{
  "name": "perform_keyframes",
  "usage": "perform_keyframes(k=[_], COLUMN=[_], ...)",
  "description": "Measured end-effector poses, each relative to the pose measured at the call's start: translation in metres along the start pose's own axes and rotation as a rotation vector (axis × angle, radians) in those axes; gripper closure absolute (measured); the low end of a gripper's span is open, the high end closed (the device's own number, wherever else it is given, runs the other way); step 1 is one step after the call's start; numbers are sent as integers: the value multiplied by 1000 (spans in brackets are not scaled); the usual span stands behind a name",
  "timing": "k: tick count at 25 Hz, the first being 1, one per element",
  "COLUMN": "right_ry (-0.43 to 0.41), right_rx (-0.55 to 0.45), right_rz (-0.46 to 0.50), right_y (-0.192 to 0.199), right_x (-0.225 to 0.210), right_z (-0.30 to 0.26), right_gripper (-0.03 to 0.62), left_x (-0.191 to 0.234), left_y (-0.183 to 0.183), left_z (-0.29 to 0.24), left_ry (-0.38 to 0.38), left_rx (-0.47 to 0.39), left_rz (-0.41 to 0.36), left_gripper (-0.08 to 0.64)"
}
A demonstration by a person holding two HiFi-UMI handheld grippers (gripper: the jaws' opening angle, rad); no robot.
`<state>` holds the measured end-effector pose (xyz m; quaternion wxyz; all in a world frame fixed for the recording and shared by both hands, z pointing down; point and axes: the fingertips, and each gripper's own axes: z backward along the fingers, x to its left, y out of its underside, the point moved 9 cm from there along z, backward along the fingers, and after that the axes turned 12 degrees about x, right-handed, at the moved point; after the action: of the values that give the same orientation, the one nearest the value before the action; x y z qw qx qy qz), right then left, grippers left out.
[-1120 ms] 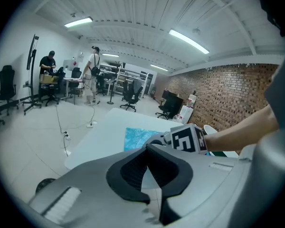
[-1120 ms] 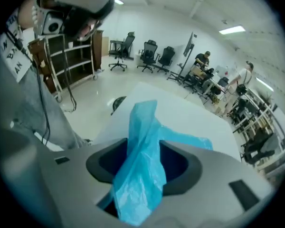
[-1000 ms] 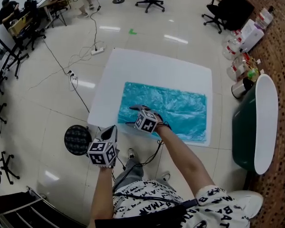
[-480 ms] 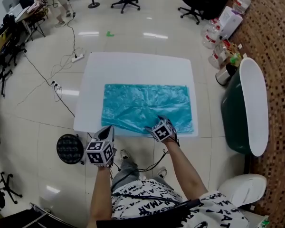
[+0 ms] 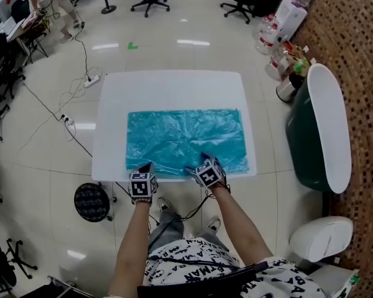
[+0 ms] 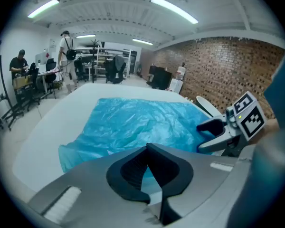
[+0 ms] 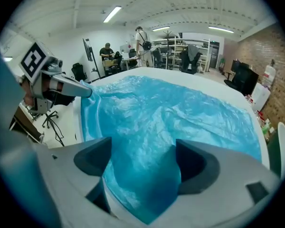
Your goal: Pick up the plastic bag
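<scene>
Pale glossy floor (image 5: 43,141) across the whole head view, with cables (image 5: 68,98) trailing over the left side. At the centre of the frame, a white tabletop (image 5: 174,85), squarish, its near edge just above the two forearms (image 5: 236,222) that reach up from the bottom.

Spread flat over the lower half of that tabletop: the plastic bag (image 5: 186,135), blue, translucent, finely wrinkled. Lies slack, long side left to right, near edge almost on the table's near edge.

At the right edge of the frame, a dark green tub (image 5: 301,148), with a long white oval piece (image 5: 332,123) lying over its right side. Inside of it hidden.

Upper right, along the brick wall (image 5: 360,42): a huddle of clear jugs (image 5: 270,37) and a white canister (image 5: 290,11). Fill too small to make out.

Lower left on the floor, a black round disc (image 5: 91,202), just off the table's corner.

Then the right gripper (image 7: 143,140), at the bag's near edge, slightly right of centre in the head view. Jaws spread wide, just opened, with a fold of blue film lying between them and neither pad pressing on it.

Last, the left gripper (image 6: 147,146), just beside it to the left, close to the bag's lower-left corner. Jaws pressed together at the tips, a pale blue sliver showing through the slit below. Film caught there or not: cannot tell.
</scene>
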<state>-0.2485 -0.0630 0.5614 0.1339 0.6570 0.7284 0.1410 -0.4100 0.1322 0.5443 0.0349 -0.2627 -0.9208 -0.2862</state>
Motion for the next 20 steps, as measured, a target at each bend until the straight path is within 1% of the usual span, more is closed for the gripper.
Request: perform_keyframes(k=[2, 3, 7, 10, 12, 15, 18, 20], right_ry=[-6, -5, -2, -35, -58, -84, -138, -170], right_rx=[-3, -6, -18, -22, -62, -189, -313, -369], right_rz=[-3, -10, -24, -25, -48, -120, -185, -202], right_y=[-4, -6, -8, -10, -10, -5, 18, 43], right_x=[-2, -3, -6, -10, -17, -27, -30, -30], right_z=[-1, -2, -4, -3, 9, 49, 93, 119], right_gripper=[152, 152, 153, 152, 152, 152, 153, 160], left_x=[13, 19, 26, 24, 21, 9, -15, -37], left_y=[11, 16, 21, 17, 12, 0, -3, -1], left_z=[-8, -10, -12, -8, 4, 36, 72, 93], left_ry=[-32, -45, -52, -65, -70, -87, -86, -80], left_rx=[70, 87, 93, 94, 48, -65, -172, -230], left_rz=[25, 33, 41, 40, 50, 62, 79, 86], left_gripper=[563, 563, 563, 563, 563, 563, 563, 563])
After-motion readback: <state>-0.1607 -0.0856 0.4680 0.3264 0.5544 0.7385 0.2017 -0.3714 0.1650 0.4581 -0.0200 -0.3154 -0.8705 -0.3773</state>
